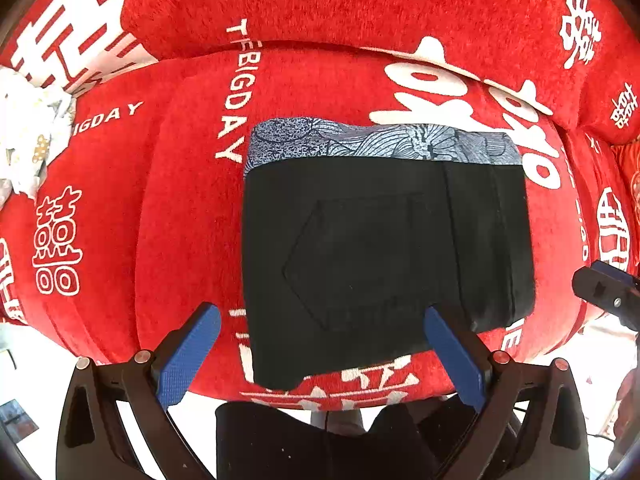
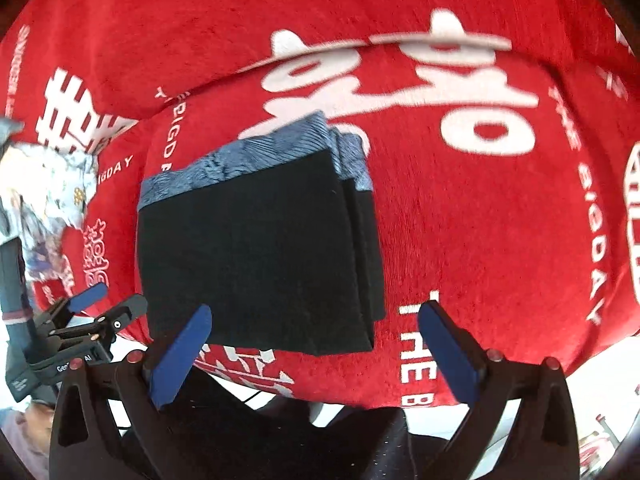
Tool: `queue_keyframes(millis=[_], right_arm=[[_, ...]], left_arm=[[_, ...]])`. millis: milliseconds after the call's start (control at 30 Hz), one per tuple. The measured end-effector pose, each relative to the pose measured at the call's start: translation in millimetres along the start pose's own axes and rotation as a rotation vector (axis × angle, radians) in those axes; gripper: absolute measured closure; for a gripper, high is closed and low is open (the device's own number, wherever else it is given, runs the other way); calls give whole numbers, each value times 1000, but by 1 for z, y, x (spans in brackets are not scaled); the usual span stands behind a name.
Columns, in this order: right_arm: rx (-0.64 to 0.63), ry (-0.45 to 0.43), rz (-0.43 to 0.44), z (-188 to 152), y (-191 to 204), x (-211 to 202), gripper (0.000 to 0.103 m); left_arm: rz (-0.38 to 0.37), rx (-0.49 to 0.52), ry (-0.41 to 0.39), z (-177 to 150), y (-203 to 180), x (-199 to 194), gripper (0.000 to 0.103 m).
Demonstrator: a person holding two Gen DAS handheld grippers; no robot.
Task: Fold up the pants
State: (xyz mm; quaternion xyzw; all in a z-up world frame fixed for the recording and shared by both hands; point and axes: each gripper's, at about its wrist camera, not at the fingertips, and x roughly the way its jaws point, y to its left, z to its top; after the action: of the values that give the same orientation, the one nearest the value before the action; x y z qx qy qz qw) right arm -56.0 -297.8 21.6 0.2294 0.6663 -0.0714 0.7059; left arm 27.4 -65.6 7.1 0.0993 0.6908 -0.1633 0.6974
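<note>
The black pants [image 1: 380, 240] lie folded into a compact rectangle on the red blanket [image 1: 180, 200], a back pocket facing up. A blue-grey patterned band runs along their far edge. My left gripper [image 1: 322, 314] hovers over the near edge of the stack, pointing straight down, open, with nothing between its blue pads. In the right wrist view the pants [image 2: 256, 248] show stacked layers on their right side. My right gripper [image 2: 316, 310] is open above the stack's near right corner, holding nothing. The left gripper [image 2: 114, 300] shows at the lower left there.
The red blanket [image 2: 480, 220] with white characters covers a cushioned seat and its raised back [image 1: 320, 0]. A crumpled white patterned cloth [image 1: 28, 132] lies at the left. A person's dark-clad legs [image 1: 300, 440] and pale floor [image 1: 32, 360] show below the seat's front edge.
</note>
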Motion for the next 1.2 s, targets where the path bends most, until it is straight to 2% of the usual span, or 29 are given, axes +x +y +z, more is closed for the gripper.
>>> queue_keyframes(millis=[267, 933, 1033, 1200], right_arm=[[-34, -38, -151, -3, 26, -22, 0], [-49, -66, -228, -11, 39, -38, 0], [-51, -66, -236, -10, 41, -39, 0], [-50, -67, -240, -11, 41, -39, 0]], left_arm=[[87, -1, -52, -6, -6, -25, 1], [144, 52, -57, -7, -17, -44, 1], [177, 68, -42, -7, -19, -42, 1], [168, 73, -50, -8, -19, -45, 1]])
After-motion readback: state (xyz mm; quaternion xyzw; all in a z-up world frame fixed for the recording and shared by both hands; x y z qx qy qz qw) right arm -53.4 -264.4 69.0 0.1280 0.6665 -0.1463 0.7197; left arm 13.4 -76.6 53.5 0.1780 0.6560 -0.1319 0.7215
